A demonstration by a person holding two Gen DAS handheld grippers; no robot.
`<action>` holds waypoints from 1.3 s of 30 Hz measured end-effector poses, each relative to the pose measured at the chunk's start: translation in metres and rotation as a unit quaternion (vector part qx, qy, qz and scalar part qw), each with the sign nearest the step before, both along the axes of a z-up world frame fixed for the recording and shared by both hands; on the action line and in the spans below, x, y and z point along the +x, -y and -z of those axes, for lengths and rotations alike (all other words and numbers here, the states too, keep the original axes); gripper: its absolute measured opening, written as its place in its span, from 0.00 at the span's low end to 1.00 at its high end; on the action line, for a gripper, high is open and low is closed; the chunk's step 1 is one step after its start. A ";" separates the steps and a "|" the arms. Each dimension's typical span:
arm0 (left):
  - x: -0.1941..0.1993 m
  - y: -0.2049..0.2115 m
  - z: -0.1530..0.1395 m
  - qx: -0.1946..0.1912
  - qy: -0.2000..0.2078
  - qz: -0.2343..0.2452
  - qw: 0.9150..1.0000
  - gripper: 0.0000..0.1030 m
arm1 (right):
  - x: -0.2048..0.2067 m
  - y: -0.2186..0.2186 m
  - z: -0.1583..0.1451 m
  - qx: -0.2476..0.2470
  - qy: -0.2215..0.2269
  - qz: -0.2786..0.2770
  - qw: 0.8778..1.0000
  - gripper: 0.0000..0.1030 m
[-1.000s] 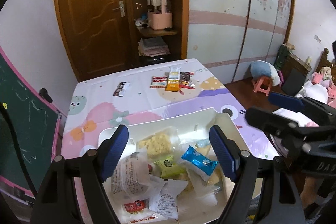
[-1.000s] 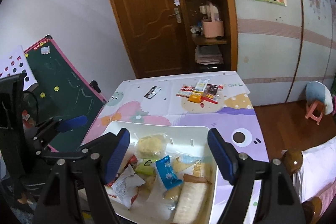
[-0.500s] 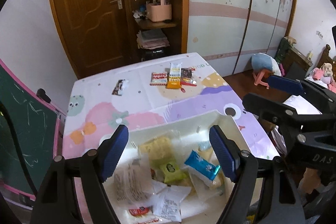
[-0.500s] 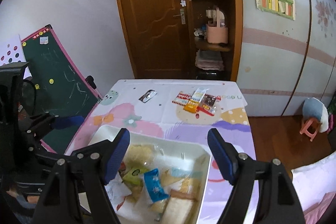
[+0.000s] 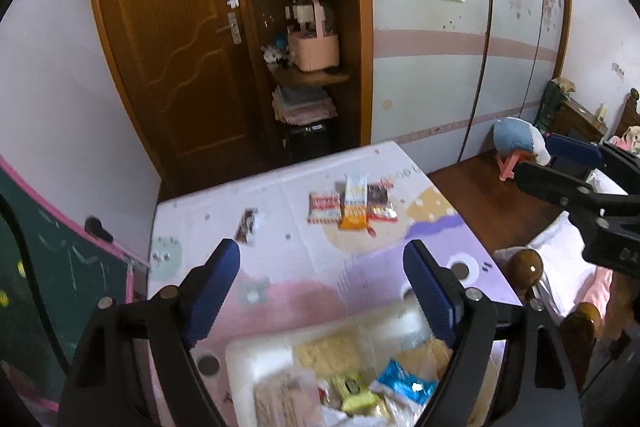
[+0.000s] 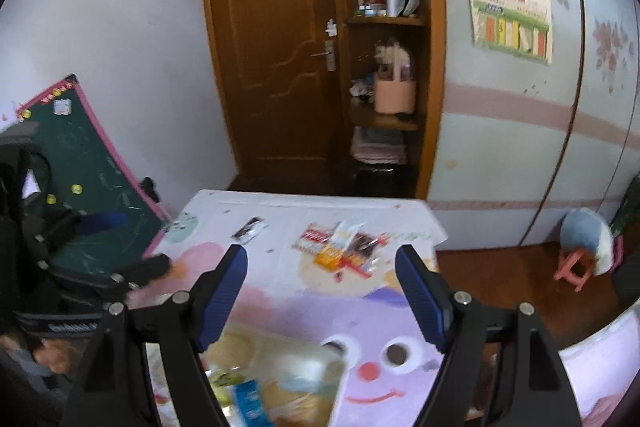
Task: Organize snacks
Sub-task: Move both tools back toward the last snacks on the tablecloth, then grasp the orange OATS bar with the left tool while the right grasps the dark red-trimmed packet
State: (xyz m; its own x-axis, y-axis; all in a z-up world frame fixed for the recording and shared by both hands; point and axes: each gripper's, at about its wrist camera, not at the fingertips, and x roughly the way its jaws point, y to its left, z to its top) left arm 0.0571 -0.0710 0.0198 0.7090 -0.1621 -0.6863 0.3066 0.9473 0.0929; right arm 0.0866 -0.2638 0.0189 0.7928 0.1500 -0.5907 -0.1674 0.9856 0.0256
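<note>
Both tongs hover empty above a white tray of snacks at the near end of the tabletop.

The left tongs [image 5: 322,275] have nothing between their blue pads and their jaws are opening; the right tongs [image 6: 322,279] stand wide apart, also with nothing between them. Below them the white tray [image 5: 240,355] sits on the cartoon-printed tabletop [image 5: 304,267], holding a heap of wrapped snacks, among them a blue packet [image 5: 404,383] and a yellow-green packet [image 5: 352,391]; the rest blur together. Toward the far end of the tabletop, well apart from the tray, three snack packets [image 5: 352,207] lie side by side, touching or overlapping: red-and-white, orange-and-white, and dark. A small dark packet [image 5: 248,223] lies alone to their left. Beyond the tabletop stand a wooden door [image 5: 168,39] and a corner shelf [image 5: 312,75].
</note>
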 end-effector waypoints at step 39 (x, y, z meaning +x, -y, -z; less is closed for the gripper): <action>0.265 0.131 0.242 0.096 -0.193 -0.014 0.976 0.62 | 0.261 0.077 0.225 0.093 -0.267 0.126 0.951 0.75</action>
State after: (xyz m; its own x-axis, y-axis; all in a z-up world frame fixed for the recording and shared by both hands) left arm 0.3218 -0.2015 -0.2227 0.3943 0.0120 -0.9189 0.3287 0.9319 0.1532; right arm 0.3472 -0.3405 -0.2065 0.4122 0.1361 -0.9009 0.1587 0.9629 0.2181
